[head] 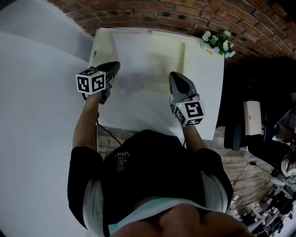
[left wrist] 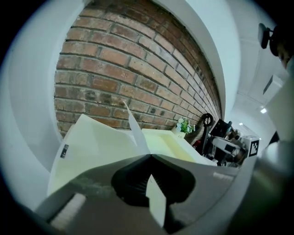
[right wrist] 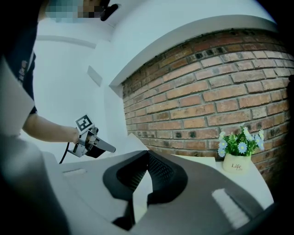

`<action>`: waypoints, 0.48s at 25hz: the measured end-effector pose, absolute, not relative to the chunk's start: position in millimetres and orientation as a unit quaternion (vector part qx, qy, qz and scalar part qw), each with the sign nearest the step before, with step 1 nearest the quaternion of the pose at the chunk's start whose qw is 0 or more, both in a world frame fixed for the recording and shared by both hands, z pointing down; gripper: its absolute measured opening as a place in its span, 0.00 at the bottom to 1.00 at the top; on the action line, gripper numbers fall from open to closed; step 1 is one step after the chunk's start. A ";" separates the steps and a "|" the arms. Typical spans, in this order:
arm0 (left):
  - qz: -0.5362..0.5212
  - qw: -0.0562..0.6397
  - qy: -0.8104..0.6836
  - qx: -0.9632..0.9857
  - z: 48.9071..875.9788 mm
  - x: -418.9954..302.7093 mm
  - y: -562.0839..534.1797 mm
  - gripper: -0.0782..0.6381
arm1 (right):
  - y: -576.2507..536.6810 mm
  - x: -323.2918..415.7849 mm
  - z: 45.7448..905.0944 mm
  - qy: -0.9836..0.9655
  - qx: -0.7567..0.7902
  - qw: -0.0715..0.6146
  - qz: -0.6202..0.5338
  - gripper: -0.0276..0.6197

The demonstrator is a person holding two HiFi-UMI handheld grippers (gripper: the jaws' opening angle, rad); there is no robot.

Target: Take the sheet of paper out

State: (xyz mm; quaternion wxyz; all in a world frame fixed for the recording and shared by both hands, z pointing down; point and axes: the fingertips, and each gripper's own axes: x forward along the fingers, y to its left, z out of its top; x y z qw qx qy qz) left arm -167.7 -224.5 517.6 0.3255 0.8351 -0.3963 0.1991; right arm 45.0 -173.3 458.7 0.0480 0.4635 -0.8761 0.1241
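Note:
A white sheet of paper (head: 132, 55) hangs lifted over the white table (head: 206, 92), stretched between my two grippers. My left gripper (head: 114, 66) is shut on the sheet's left edge. In the left gripper view the paper (left wrist: 134, 131) runs up out of the closed jaws of the left gripper (left wrist: 149, 157). My right gripper (head: 173, 75) is shut on the sheet's right side. A strip of the paper (right wrist: 140, 188) shows between the pads of the right gripper (right wrist: 147, 155). An open pale yellow folder (head: 170, 55) lies on the table beneath and behind the sheet.
A small pot of white flowers (head: 216, 42) stands at the table's far right corner, against the brick wall (head: 185, 14). Office furniture and clutter (head: 253, 118) fill the floor to the right. A white wall (head: 37, 69) runs along the left.

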 end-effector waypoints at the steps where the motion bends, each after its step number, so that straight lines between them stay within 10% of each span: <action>1: 0.199 0.321 -0.394 0.838 513.9 -167.3 -222.5 0.11 | -172.2 42.4 458.3 -0.877 0.463 0.048 0.124 0.04; 12: 0.183 0.250 -0.353 0.883 460.1 -157.4 -199.4 0.11 | -162.3 23.7 457.4 -0.877 0.463 0.041 0.124 0.04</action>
